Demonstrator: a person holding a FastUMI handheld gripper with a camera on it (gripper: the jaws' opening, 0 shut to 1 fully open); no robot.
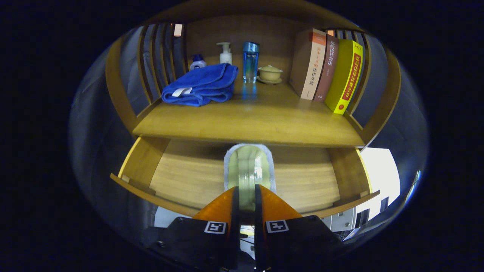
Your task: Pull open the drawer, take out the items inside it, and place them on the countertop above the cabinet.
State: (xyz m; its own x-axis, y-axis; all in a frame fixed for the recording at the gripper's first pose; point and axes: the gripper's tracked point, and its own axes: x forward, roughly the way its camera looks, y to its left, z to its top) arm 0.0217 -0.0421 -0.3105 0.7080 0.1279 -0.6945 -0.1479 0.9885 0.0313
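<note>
The gripper (246, 194) pinched a pale green sponge (248, 168) edge-on between its two fingers, both of them pressing on it with only a narrow gap left. The sponge, rimmed with a whitish, fuzzy layer, stood upright and stuck out ahead of the fingertips, over the open drawer (189, 177). Whether it touched the drawer's floor could not be told.

The drawer was pulled out toward the gripper, its wooden bottom bare on both sides of the sponge and its side walls spreading to left and right.

Just above the drawer lay the wooden countertop (249, 121), its front part free. Further back on it, to the left, sat a folded blue towel (200, 85). Behind the towel stood a small white bottle (197, 62) and a white pump bottle (225, 53). Beside these rose a tall blue glass (250, 62), and next to it a small lidded cup (270, 73) on a saucer. To the right, three books (328, 70) leaned upright against the slatted side.
</note>
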